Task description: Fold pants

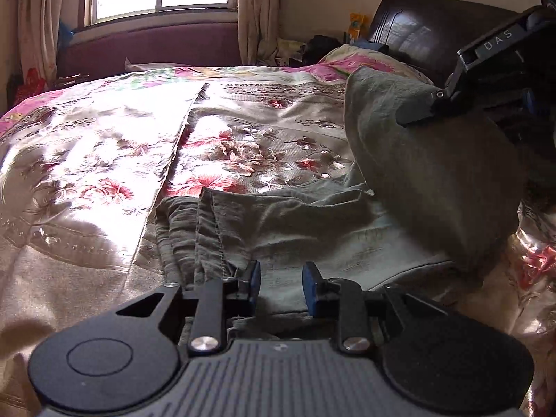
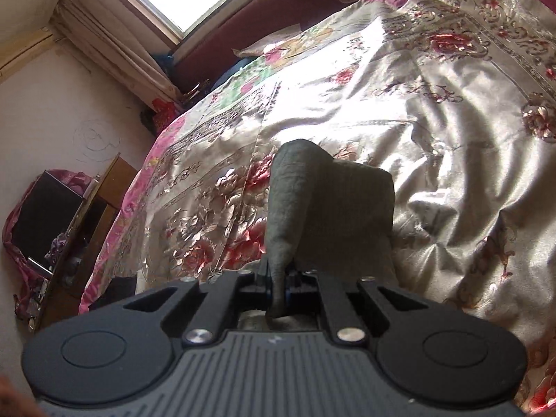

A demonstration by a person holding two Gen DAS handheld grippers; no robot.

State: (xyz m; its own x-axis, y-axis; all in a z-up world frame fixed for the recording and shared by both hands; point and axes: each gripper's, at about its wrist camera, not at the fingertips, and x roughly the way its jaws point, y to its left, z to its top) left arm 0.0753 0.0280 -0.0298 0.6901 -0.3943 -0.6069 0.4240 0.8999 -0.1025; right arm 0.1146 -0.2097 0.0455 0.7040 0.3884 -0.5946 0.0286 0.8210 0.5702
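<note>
Left gripper (image 1: 280,286), jaws apart, hovers over crumpled grey-green cotton pants (image 1: 278,222); right gripper (image 2: 277,286) pinches a raised fold, presumably for folding over.

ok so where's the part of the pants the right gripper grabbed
It's lifted off the floral bedspread at the right of the left wrist view, hanging from the right gripper, whose jaws are shut on the pants; the rest lies flat before the open left gripper.

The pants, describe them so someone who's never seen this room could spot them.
Find the bed's shiny floral bedspread. On its near side lie the pants, one end lifted by the right gripper. They're plain grey-green, matte and wrinkled.
</note>
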